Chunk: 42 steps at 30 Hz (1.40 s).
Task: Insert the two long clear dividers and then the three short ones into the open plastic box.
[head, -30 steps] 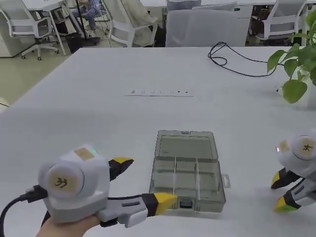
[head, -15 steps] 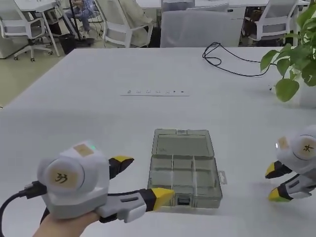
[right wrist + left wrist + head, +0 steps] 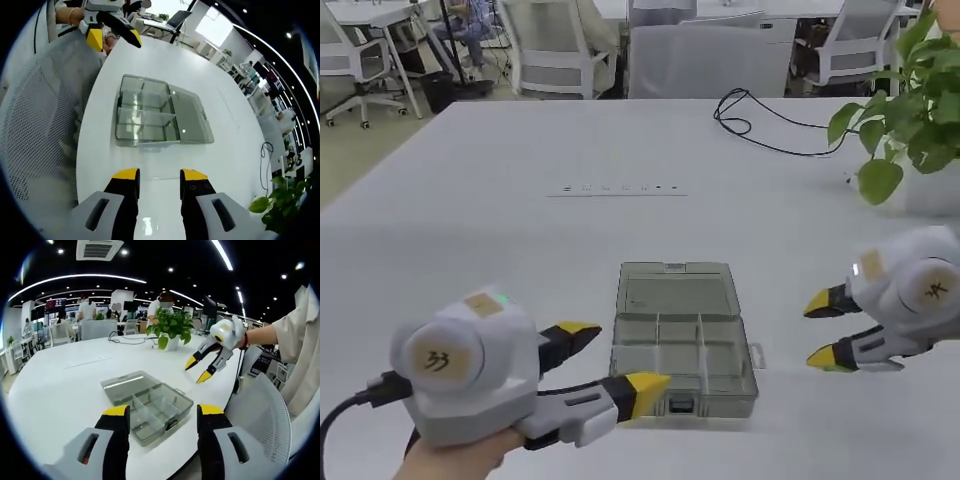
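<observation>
1. Hovering just short of the near-left corner of the plastic box [image 3: 685,335], the left gripper [image 3: 615,358] has its fingers spread wide, gripping nothing.
2. Over on the box's right, the right gripper [image 3: 818,332] hangs apart from it, fingertips aimed at it, jaws parted and empty.
3. Box sits on the white table [image 3: 520,240] between the two sets of fingertips, lid lying flat on the far side, latch facing the person.
4. Base runs long-ways from one gripper toward the other; base and lid together stretch away from the person.
5. Clear dividers [image 3: 682,345] stand inside the base, cutting it into two rows of three cells.
</observation>
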### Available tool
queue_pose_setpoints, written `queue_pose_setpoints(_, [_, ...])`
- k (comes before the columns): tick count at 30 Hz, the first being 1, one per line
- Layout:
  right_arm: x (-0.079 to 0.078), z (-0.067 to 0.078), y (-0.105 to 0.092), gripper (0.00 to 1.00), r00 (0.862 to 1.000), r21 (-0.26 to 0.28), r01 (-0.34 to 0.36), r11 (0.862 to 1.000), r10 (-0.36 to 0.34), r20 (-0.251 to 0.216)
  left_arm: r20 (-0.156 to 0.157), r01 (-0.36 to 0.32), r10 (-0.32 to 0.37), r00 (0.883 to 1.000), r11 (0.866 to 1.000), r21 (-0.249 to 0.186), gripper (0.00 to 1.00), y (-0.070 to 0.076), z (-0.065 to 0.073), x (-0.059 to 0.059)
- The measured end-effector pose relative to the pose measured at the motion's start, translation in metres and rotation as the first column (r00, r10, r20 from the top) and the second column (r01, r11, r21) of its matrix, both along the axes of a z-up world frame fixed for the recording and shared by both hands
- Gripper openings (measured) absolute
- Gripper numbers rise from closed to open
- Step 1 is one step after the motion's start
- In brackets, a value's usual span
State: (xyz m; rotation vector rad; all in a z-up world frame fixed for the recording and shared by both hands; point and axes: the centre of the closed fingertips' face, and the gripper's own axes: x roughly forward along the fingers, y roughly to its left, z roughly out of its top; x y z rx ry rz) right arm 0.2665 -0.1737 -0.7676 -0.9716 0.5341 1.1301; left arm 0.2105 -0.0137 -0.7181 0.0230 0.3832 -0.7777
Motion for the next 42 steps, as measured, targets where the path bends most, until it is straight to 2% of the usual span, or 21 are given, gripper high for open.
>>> queue_pose_setpoints(10, [-0.007, 0.024, 0.041, 0.32, 0.995, 0.068, -0.069, 0.995, 0.064, 0.082, -0.022, 0.016, -0.018, 1.000, 0.997, -0.074, 0.42, -0.010, 0.007, -0.001])
queue_pose_setpoints(16, [-0.012, 0.036, 0.064, 0.32, 0.988, 0.109, -0.107, 0.988, 0.093, 0.124, -0.058, 0.023, -0.031, 0.998, 0.992, -0.127, 0.36, -0.018, 0.008, -0.001])
queue_pose_setpoints(24, [-0.022, 0.048, 0.091, 0.32, 0.980, 0.155, -0.158, 0.975, 0.135, 0.147, -0.101, 0.021, -0.041, 0.994, 0.981, -0.192, 0.28, -0.022, 0.010, 0.001])
queue_pose_setpoints(29, [-0.029, 0.053, 0.105, 0.32, 0.973, 0.173, -0.191, 0.966, 0.164, 0.162, -0.113, 0.015, -0.042, 0.993, 0.973, -0.231, 0.24, -0.022, 0.014, 0.003])
queue_pose_setpoints(38, [-0.036, 0.062, 0.118, 0.32, 0.965, 0.200, -0.226, 0.954, 0.190, 0.181, -0.136, 0.022, -0.061, 0.989, 0.962, -0.274, 0.15, -0.027, 0.016, 0.002])
queue_pose_setpoints(42, [-0.039, 0.065, 0.123, 0.32, 0.961, 0.210, -0.240, 0.948, 0.201, 0.191, -0.147, 0.027, -0.075, 0.986, 0.952, -0.305, 0.10, -0.030, 0.017, 0.002])
